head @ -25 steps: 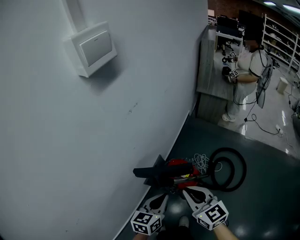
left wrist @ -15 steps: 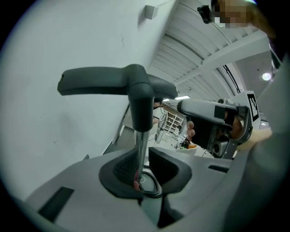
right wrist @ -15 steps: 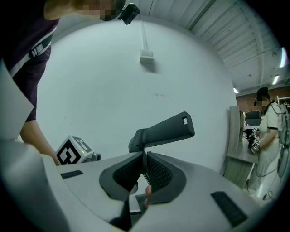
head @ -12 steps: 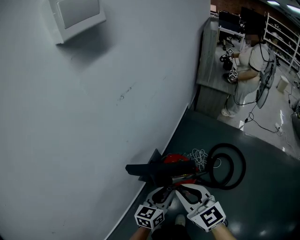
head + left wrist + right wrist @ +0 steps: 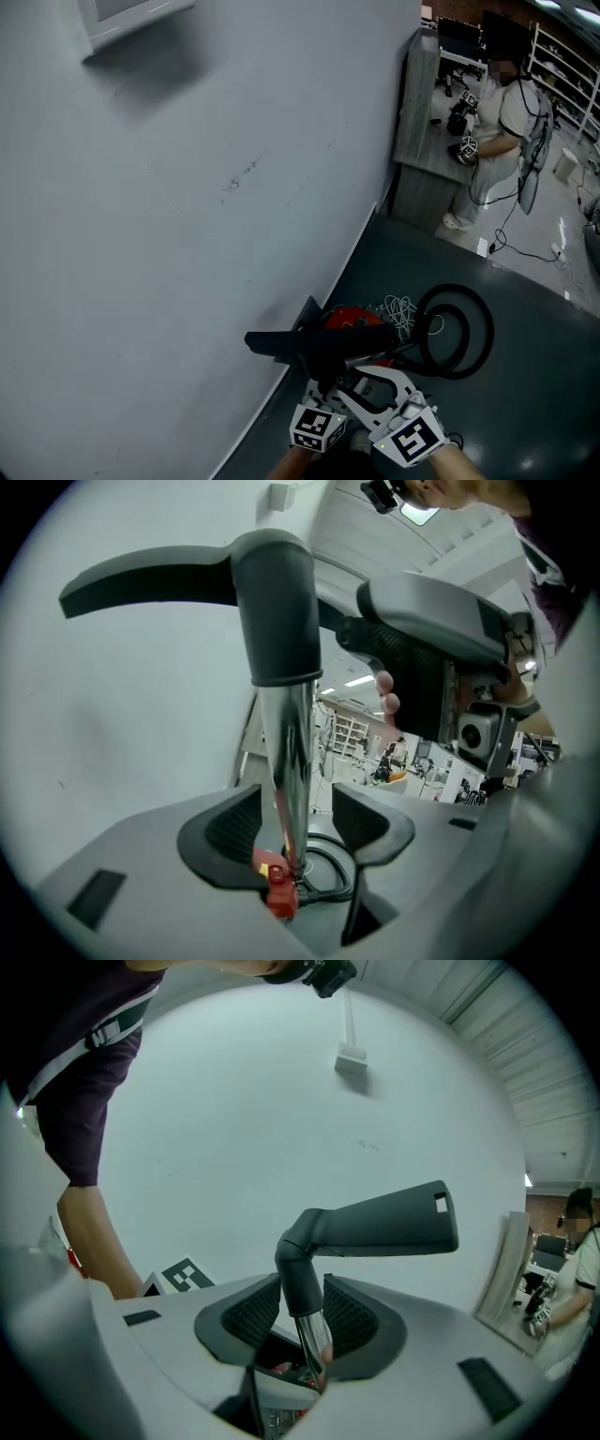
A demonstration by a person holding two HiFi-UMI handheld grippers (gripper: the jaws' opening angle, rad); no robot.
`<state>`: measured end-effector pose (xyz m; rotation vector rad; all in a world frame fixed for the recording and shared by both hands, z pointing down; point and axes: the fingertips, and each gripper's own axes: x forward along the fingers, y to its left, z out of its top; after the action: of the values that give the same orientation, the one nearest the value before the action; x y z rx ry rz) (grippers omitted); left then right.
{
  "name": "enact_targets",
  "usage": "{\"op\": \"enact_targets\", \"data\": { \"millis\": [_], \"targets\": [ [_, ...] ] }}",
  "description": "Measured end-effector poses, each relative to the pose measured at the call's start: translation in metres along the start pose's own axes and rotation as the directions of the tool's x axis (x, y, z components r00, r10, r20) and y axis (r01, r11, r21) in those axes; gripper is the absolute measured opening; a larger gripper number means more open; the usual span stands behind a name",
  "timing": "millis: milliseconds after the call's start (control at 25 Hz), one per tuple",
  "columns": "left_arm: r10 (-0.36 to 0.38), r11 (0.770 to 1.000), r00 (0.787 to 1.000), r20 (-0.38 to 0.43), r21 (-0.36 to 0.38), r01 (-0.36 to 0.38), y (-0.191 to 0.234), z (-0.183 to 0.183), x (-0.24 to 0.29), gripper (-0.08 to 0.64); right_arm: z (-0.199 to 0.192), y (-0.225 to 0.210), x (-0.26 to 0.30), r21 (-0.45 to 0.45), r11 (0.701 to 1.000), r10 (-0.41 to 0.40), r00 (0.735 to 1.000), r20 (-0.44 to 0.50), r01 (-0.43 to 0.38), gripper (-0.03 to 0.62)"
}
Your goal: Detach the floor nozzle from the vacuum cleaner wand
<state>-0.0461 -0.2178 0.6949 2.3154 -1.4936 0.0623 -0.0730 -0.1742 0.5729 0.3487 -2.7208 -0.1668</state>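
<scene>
A: Both grippers sit lower in the head view than a second ago. The left gripper [image 5: 330,401] and right gripper [image 5: 367,382] now crowd the bottom edge, and both sets of jaws have just been opening.

B: And the floor nozzle [image 5: 286,343]?

A: It is by the foot of the wall [image 5: 187,234], with its left tip near the wall. The red vacuum body [image 5: 349,319] is just behind it and the hose [image 5: 473,328] loops to the right. Past that, dark floor [image 5: 534,375] runs toward a person [image 5: 502,122] at a tabletop [image 5: 422,150].

B: Left gripper view?

A: Released. The chrome wand [image 5: 291,761] runs between the pads with a gap on each side. The nozzle is still seated on the wand's far end.

B: Right gripper view?

A: Let go as well. Its pads stand on either side of the nozzle's neck, close but not clamping, with the wall behind.
</scene>
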Motion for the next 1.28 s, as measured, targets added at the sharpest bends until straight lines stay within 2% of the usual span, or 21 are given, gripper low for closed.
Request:
{"op": "enact_targets", "data": {
  "millis": [200, 400, 600, 720, 1040, 1120, 1240, 1280],
  "targets": [
    [0.014, 1.000, 1.000, 0.017, 0.017, -0.014, 0.005, 0.000, 0.008, 0.225, 0.005, 0.000, 0.011, -0.025, 0.999, 0.022, 1.000, 0.013, -0.021, 0.146],
    [-0.006, 0.998, 0.999, 0.043, 0.058, 0.004, -0.001, 0.002, 0.013, 0.187, 0.003, 0.004, 0.025, -0.086, 0.995, 0.041, 0.999, -0.012, -0.042, 0.166],
    [-0.009, 0.998, 0.997, 0.072, 0.068, 0.004, 0.000, 0.005, 0.019, 0.186, -0.004, 0.002, 0.038, -0.126, 0.991, 0.046, 0.998, -0.038, -0.051, 0.170],
    [-0.007, 0.998, 0.996, 0.084, 0.067, 0.001, 0.002, 0.006, 0.020, 0.155, -0.007, 0.001, 0.045, -0.152, 0.987, 0.051, 0.998, -0.047, -0.057, 0.172],
    [-0.012, 0.999, 0.997, 0.077, 0.046, 0.008, 0.006, 0.006, 0.020, 0.147, -0.007, 0.000, 0.051, -0.209, 0.977, 0.027, 0.998, -0.060, -0.039, 0.176],
    [-0.018, 0.999, 0.997, 0.078, 0.037, 0.015, 0.006, 0.006, 0.020, 0.147, -0.008, -0.001, 0.051, -0.180, 0.983, 0.032, 0.998, -0.062, -0.043, 0.176],
    [-0.025, 0.999, 0.997, 0.080, 0.022, 0.023, 0.007, 0.005, 0.020, 0.146, -0.006, -0.004, 0.050, -0.070, 0.995, 0.074, 0.996, -0.044, -0.077, 0.175],
    [-0.030, 0.999, 0.996, 0.079, 0.019, 0.028, 0.007, 0.005, 0.020, 0.146, -0.006, -0.005, 0.049, -0.061, 0.995, 0.080, 0.996, -0.039, -0.082, 0.175]
  ]
}}
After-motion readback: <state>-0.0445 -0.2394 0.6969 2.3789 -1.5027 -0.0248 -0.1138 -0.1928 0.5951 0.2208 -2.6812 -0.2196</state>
